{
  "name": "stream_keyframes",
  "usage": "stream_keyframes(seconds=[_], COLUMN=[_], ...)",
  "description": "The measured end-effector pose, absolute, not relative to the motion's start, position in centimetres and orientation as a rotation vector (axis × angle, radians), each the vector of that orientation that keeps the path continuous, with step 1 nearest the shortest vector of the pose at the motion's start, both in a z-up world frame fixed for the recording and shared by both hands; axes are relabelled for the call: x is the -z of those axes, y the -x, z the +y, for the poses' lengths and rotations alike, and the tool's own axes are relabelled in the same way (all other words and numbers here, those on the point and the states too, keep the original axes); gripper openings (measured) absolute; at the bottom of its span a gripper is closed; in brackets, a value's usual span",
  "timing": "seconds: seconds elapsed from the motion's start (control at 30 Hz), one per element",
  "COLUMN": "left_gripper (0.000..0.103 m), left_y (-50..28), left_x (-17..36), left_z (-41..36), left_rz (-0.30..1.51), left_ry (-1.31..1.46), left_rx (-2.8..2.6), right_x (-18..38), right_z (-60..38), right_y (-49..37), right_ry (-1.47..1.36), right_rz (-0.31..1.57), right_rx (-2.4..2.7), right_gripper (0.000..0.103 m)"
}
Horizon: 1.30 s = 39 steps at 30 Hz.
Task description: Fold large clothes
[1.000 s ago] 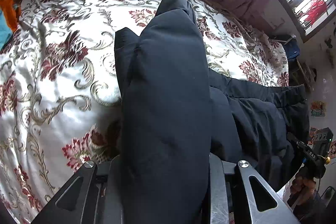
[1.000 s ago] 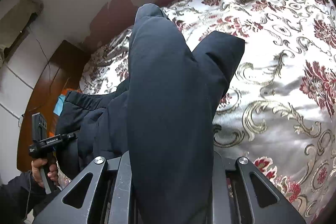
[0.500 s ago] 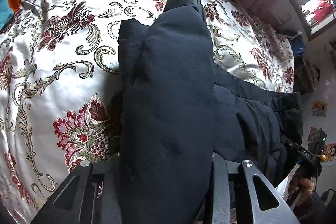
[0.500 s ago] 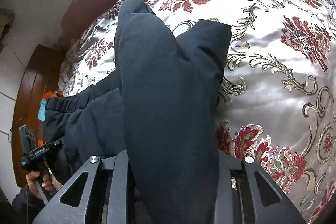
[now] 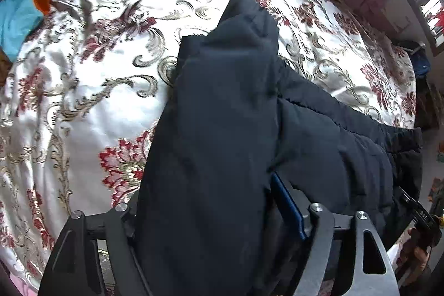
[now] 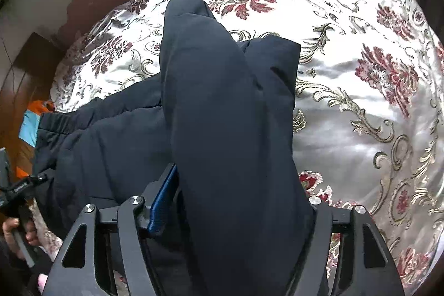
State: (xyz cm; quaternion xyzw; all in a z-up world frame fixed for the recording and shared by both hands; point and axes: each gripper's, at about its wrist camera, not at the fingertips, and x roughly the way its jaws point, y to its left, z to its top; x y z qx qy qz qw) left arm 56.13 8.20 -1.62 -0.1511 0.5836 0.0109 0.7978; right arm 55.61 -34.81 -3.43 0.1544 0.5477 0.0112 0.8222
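Your dark navy garment (image 5: pixel 222 129) is soft matt cloth, lightly padded, with a gathered, ribbed band (image 5: pixel 399 135) along its edge nearest the bed's side. The bedspread (image 5: pixel 83 101) beneath it is glossy satin, smooth and sheeny, woven with raised red and gold floral scrollwork. Your left claw (image 5: pixel 222 235) is matt black metal with bright silver screw heads, and a smooth blue pad (image 5: pixel 288 210) lines one finger; your right claw (image 6: pixel 233 212) looks the same.
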Motion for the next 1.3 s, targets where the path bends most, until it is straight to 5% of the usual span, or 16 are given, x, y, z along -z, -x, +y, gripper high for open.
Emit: stream_keyframes(seconds=[0.33, 0.47, 0.67, 1.3], left_gripper=[0.088, 0.089, 0.101, 0.102], left_y=[-54.4, -53.3, -51.4, -46.8], left_x=[-0.1, -1.1, -2.9, -7.4], left_z=[8.2, 8.7, 9.4, 1.3], left_rz=[1.185, 1.124, 1.023, 0.832], left_ry=[0.347, 0.378, 0.408, 0.079], left_rx=[-0.023, -0.023, -0.016, 0.037], right_x=[2.3, 0.5, -2.5, -7.6], right_z=[-35.0, -34.8, -34.6, -28.9], right_y=[-54.9, -54.3, -53.4, -47.0], right_ry=[-0.298, -0.222, -0.165, 0.009], right_rz=[1.117, 1.045, 0.953, 0.735], right_rx=[0.031, 0.068, 0.028, -0.031], right_gripper=[0.068, 0.095, 0.095, 0.096])
